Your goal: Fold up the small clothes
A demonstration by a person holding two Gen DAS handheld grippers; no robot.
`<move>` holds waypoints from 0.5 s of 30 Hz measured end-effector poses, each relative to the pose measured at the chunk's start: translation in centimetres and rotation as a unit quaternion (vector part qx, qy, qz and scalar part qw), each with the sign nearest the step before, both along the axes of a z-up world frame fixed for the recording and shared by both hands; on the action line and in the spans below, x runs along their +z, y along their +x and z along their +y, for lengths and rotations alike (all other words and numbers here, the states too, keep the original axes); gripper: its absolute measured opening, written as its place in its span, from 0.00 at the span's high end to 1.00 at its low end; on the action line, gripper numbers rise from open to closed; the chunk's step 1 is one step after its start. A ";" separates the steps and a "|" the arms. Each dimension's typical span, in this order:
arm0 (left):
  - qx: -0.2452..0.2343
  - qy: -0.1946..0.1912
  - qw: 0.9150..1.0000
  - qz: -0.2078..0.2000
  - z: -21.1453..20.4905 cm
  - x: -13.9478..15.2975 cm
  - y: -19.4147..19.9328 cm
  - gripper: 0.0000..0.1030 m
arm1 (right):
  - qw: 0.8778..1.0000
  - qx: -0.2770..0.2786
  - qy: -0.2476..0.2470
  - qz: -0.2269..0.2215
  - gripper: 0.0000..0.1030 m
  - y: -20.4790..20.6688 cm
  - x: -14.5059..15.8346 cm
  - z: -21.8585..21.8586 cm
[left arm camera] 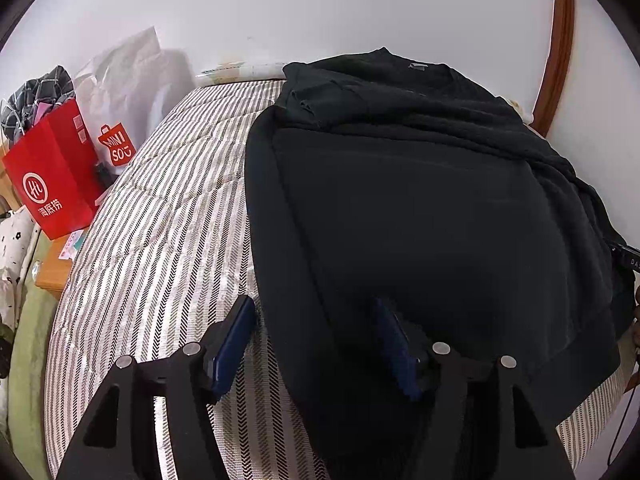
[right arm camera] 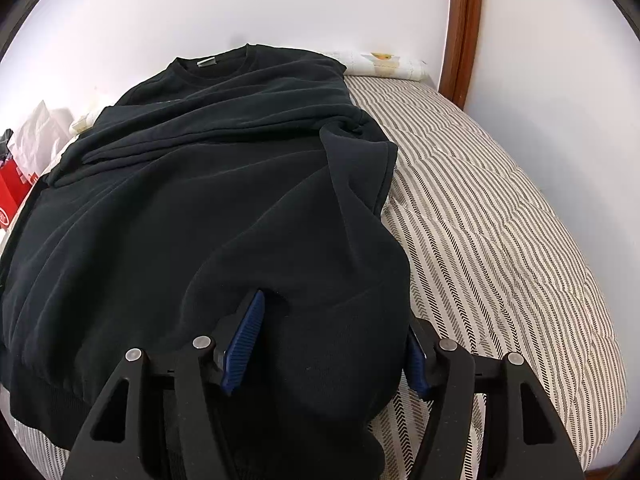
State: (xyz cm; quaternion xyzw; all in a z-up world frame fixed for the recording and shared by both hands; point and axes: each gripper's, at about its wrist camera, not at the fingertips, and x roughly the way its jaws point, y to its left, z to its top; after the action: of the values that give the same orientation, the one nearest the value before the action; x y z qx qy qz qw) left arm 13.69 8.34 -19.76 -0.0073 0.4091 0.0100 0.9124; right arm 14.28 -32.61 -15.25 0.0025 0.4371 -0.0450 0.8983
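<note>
Where the black sweatshirt (left arm camera: 400, 208) lies spread on the bed, its dark fabric swallows most detail, so seams and folds are hard to trace. It rests on a striped quilt (left arm camera: 160, 240), neckline toward the white wall (left arm camera: 320, 8), hem toward the cameras, with 1 sleeve folded across the chest. In the left wrist view the left hand-held gripper (left arm camera: 316, 340) stands about half open, its 2 blue pads astride the sweatshirt's near left edge: the left pad is over the quilt, the right pad over the cloth. Whether either pad touches fabric cannot be told, and nothing looks pinched. In the right wrist view the right hand-held gripper (right arm camera: 336, 340) is likewise about half open, with a raised bulge of the sweatshirt (right arm camera: 200, 200) lying between its pads; the right pad is largely hidden behind that fabric, so contact there cannot be judged. The quilt (right arm camera: 500, 220) runs bare to the right, beside a curved wooden frame (right arm camera: 460, 28). At the left edge of the left view, a red paper bag (left arm camera: 52, 176) and a white MINISO bag (left arm camera: 120, 112) stand off the bed, partly cut off by the lens rim. A small object at the far right is too cropped to identify.
</note>
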 end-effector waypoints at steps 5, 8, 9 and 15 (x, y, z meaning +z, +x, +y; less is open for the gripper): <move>0.000 -0.001 1.000 0.000 0.1 0.0 0.0 0.40 | 1.000 -0.002 0.000 0.000 0.39 0.0 0.0 0.0; 0.000 -0.001 1.000 0.000 0.1 0.0 0.0 0.40 | 1.000 -0.002 -0.001 0.000 0.39 0.0 0.0 0.1; 0.000 -0.001 1.000 0.000 0.1 0.0 0.0 0.40 | 1.000 -0.002 -0.001 0.000 0.39 0.0 0.0 0.1; 0.000 -0.001 1.000 0.000 0.1 0.0 0.0 0.40 | 1.000 -0.002 -0.001 0.001 0.38 0.0 0.0 0.1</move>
State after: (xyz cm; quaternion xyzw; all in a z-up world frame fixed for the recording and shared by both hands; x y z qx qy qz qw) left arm 13.71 8.44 -19.76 -0.0077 0.4090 0.0096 0.9124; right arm 14.30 -32.46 -15.26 0.0030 0.4376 -0.0474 0.8979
